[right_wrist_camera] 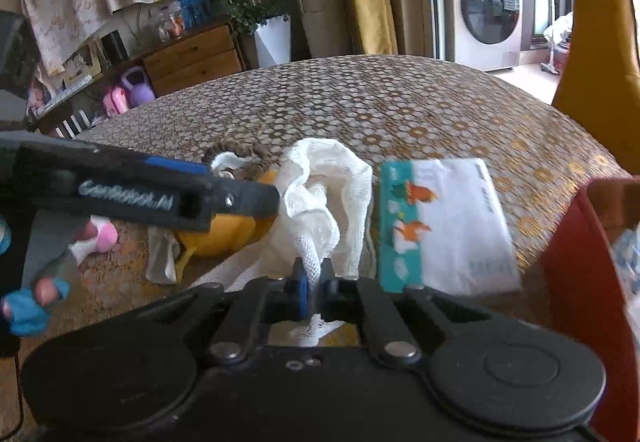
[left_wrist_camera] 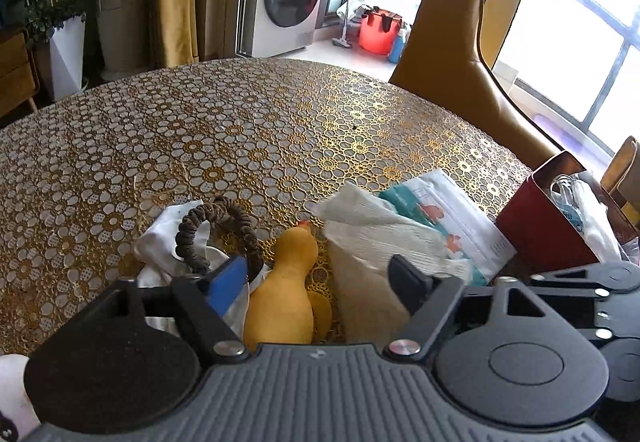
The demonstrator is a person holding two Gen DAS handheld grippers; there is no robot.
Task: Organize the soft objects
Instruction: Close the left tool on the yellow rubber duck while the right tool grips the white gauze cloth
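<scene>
Right tongs (right_wrist_camera: 314,276) pinching crumpled white mesh cloth (right_wrist_camera: 320,197), left tongs (left_wrist_camera: 316,276) wide around yellow plush duck (left_wrist_camera: 286,282)

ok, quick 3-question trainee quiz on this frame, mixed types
1. True or false: the right gripper is shut on the white cloth.
2. What lies between the left gripper's fingers? A) tissue pack B) yellow duck C) red box
3. Fill in: the tissue pack lies between the cloth and the red ____.

Key: 1 true. 2 B, the yellow duck; the fingers are not pressing on it. 3 box.
</scene>
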